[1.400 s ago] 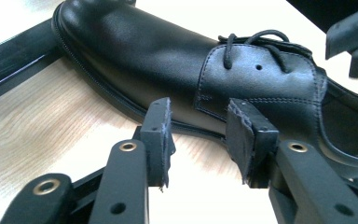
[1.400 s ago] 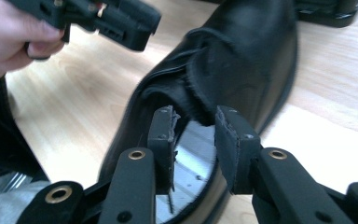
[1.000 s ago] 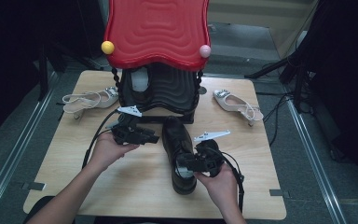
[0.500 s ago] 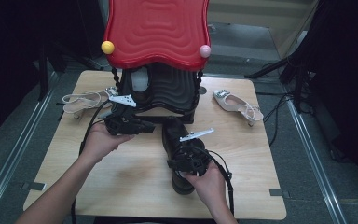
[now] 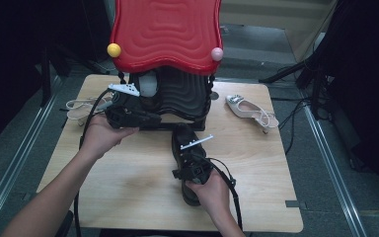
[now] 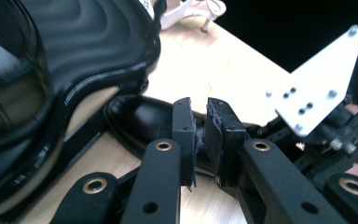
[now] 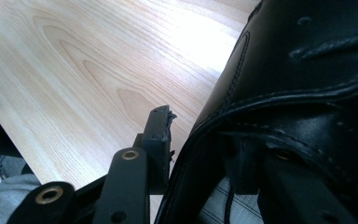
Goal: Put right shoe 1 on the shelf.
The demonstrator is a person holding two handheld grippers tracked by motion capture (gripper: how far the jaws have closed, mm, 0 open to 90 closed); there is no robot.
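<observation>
Left gripper: held by the left hand near the rack's base, jaws drawn to a narrow gap with nothing between them, aimed across the table toward the shoe's toe.
Rack: black ribbed stand under a red wavy top, at the table's far middle.
Black shoe: lay on the table just in front of the rack, toe toward it; likely stiff leather, moderately heavy, glossy and somewhat slippery at the toe, so the collar edge looked the surest hold.
Right gripper: clamped on the shoe's collar, one jaw outside the leather, the other inside.
Right hand: low over the heel, forearm coming from the near edge.
</observation>
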